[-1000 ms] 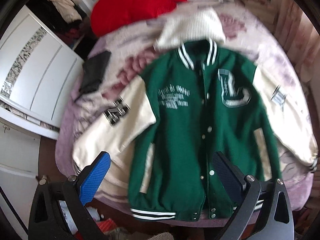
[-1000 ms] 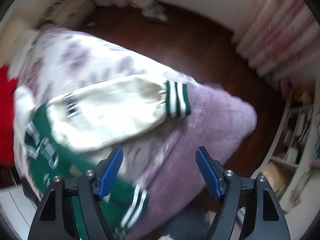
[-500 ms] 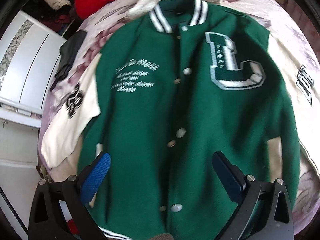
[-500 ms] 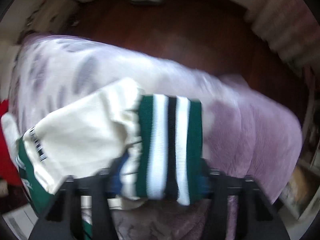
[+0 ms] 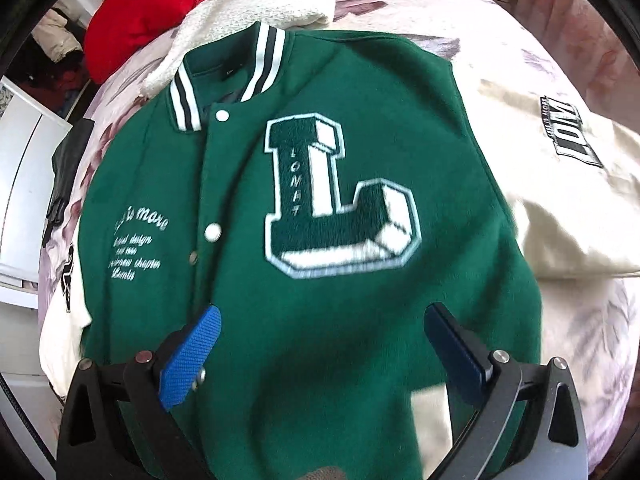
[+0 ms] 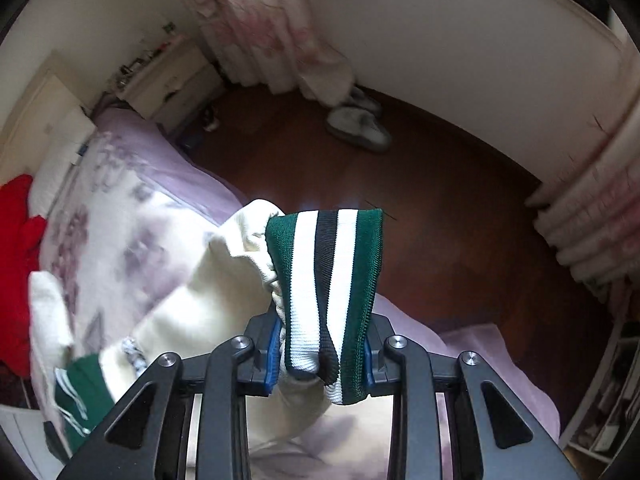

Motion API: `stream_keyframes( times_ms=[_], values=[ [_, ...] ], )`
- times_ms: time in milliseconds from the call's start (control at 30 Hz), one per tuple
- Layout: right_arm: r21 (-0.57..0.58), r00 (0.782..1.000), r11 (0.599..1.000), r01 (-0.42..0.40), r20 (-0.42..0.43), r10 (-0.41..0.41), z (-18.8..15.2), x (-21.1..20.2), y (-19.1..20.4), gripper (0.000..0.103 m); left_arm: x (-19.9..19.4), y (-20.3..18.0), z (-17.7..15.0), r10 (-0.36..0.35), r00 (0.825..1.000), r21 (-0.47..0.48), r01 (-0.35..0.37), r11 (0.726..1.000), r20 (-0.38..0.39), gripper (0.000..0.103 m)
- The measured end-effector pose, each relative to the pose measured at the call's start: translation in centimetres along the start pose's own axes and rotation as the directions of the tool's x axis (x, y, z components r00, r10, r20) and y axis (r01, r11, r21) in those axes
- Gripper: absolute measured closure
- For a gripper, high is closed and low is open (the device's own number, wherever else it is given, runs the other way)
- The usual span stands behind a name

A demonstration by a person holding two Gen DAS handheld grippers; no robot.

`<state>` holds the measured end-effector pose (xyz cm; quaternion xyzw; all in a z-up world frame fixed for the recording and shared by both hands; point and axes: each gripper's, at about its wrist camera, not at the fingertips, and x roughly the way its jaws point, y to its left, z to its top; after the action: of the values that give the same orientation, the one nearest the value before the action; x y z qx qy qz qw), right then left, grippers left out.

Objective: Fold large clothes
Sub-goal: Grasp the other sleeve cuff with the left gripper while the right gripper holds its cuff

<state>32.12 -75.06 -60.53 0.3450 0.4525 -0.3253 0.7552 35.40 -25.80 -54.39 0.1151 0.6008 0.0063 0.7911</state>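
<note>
A green varsity jacket (image 5: 360, 92) with a big "L" patch (image 5: 340, 200) and cream sleeves (image 5: 560, 220) lies buttoned, front up, on the bed. My left gripper (image 5: 322, 312) hangs open close over its chest, with nothing between its blue pads (image 5: 192, 352). In the right wrist view the striped green, white and black sleeve cuff (image 6: 328, 272) stands up between the jaws of my right gripper (image 6: 320, 350). The jaws are closing and the pads press on the cuff. It is lifted off the bed, and the cream sleeve (image 6: 208, 308) trails down to the left.
The bed has a lilac flowered cover (image 6: 120, 208). A red garment (image 5: 160, 12) and a white knit one (image 5: 260, 12) lie beyond the collar, a dark garment (image 5: 64, 168) at the left edge beside a white wardrobe (image 5: 24, 168). Past the bed are dark wooden floor (image 6: 440, 220), slippers (image 6: 356, 124) and a nightstand (image 6: 172, 80).
The left gripper came down and forward, from the hem to over the jacket's chest. The right gripper reached the sleeve cuff, shut on it and lifted it.
</note>
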Motion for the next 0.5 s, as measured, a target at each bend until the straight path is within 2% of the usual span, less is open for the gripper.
stream_keyframes(
  times_ms=[133,233,367,433,500],
  values=[
    [-0.049,0.995,0.994,-0.096,-0.003,0.096,1.5,-5.7,5.4,0.071,1.2,1.0,0.9,0.011,1.0,-0.029,-0.012,1.0,-0.015,0.0],
    [-0.133,0.984,0.975,-0.181,-0.027,0.179,-0.6,-9.7,11.0,0.071,0.5,4.5,0.9,0.015,1.0,-0.118,-0.016,0.993,-0.011,0.0],
    [-0.296,0.958,0.912,-0.285,-0.073,0.276,-6.6,-13.7,22.6,0.071,-0.2,9.9,-0.1,0.016,1.0,-0.228,-0.019,0.973,-0.017,0.0],
    [-0.391,0.948,0.865,-0.315,-0.099,0.301,-11.1,-14.5,28.7,0.071,-0.6,13.5,-1.3,0.031,0.999,-0.278,-0.034,0.96,-0.017,0.0],
    [-0.477,0.939,0.809,-0.343,-0.153,0.309,-17.1,-14.1,35.3,0.071,-1.0,16.1,-2.0,0.056,0.998,-0.316,-0.057,0.947,-0.012,0.0]
  ],
)
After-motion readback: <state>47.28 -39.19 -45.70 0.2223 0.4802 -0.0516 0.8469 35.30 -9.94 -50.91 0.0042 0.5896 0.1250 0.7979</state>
